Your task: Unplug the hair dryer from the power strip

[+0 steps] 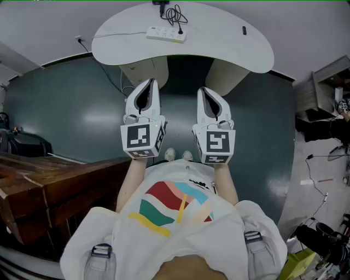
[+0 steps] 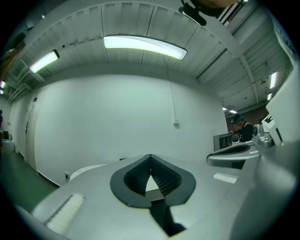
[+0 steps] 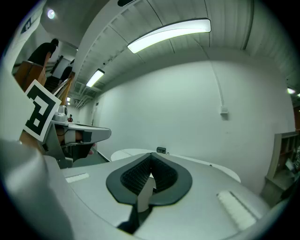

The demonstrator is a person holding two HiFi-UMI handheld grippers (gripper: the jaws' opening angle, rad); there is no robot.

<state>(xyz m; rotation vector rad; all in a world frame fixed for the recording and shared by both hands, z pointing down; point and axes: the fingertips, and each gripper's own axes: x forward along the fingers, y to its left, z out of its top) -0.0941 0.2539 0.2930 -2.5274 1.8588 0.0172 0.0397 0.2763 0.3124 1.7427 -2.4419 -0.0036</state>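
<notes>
A white power strip (image 1: 165, 34) lies at the far side of the white oval table (image 1: 219, 38). A black plug (image 1: 180, 31) sits in its right end, and its coiled black cord (image 1: 176, 15) leads to a dark thing (image 1: 161, 4) at the table's back edge, cut off by the frame. My left gripper (image 1: 149, 83) and right gripper (image 1: 205, 91) are held side by side above the dark floor, short of the table, both shut and empty. In the left gripper view the left gripper (image 2: 150, 158) has nothing between its closed jaws. The right gripper (image 3: 151, 158) looks the same, with the table (image 3: 123, 153) beyond it.
A small black object (image 1: 244, 30) lies at the table's right. A wall outlet (image 1: 78, 39) with a thin cord is at the back left. A brown wooden bench (image 1: 49, 183) stands to my left. Shelving (image 1: 322, 87) and loose floor cables (image 1: 322, 180) are on the right.
</notes>
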